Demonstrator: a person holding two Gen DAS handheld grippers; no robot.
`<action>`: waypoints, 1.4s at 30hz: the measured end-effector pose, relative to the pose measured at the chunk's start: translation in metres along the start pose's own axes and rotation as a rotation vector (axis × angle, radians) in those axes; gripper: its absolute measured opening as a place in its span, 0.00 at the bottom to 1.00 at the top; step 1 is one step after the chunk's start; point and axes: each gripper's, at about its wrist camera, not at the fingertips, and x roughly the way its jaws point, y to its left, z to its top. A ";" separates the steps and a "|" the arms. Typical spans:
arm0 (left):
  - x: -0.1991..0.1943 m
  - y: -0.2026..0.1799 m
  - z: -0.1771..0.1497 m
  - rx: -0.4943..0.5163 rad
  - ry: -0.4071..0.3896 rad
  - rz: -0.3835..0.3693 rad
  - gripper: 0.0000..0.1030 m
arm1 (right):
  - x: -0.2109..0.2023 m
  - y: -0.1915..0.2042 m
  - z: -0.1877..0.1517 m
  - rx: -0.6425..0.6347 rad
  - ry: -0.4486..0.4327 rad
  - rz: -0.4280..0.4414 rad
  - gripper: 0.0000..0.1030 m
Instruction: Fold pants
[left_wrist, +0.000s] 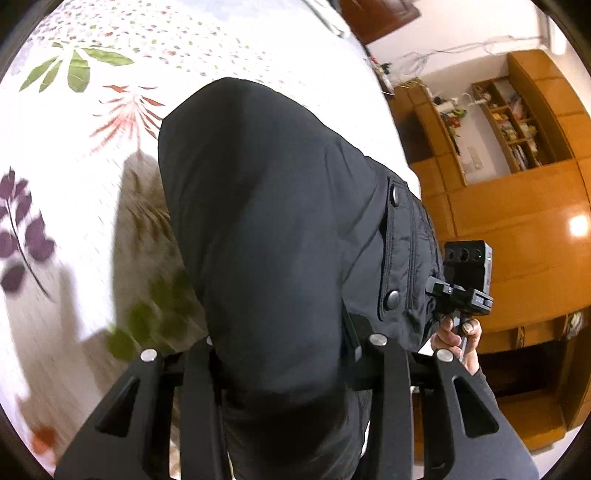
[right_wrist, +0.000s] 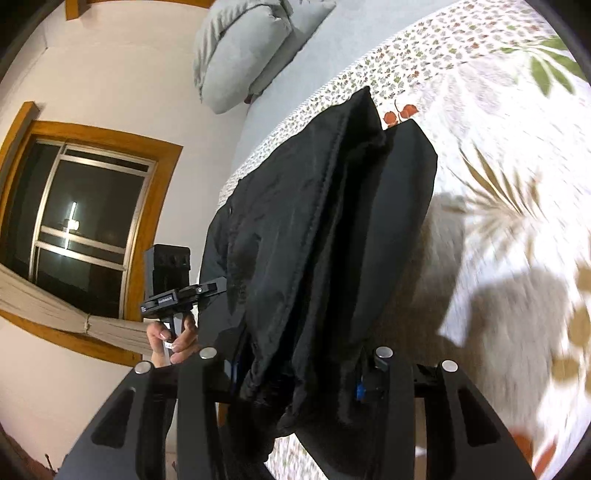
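The black pants (left_wrist: 266, 221) hang between my two grippers above a bed with a leaf-print sheet (left_wrist: 74, 147). My left gripper (left_wrist: 284, 354) is shut on one end of the pants; the cloth drapes over the fingers and hides the tips. A pocket flap with two snap buttons (left_wrist: 393, 243) shows on the right. In the right wrist view my right gripper (right_wrist: 303, 369) is shut on the bunched end of the pants (right_wrist: 325, 221), which stretch away toward the bed. Each view shows the other hand-held gripper beside the pants: the right one (left_wrist: 465, 280) and the left one (right_wrist: 173, 284).
The leaf-print sheet (right_wrist: 498, 184) covers the bed below. Grey pillows (right_wrist: 251, 48) lie at the bed's head. A wooden-framed window (right_wrist: 85, 206) is on the wall. Wooden cabinets with cluttered shelves (left_wrist: 509, 147) stand beyond the bed.
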 end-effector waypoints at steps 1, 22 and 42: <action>0.000 0.007 0.008 -0.008 -0.001 0.008 0.34 | 0.009 -0.003 0.010 0.004 0.005 -0.007 0.41; -0.038 0.076 0.009 -0.049 -0.150 -0.013 0.73 | 0.036 -0.047 0.047 0.089 -0.018 -0.038 0.85; -0.086 0.065 -0.071 -0.115 -0.323 0.145 0.89 | -0.026 -0.015 -0.025 0.108 -0.207 -0.170 0.89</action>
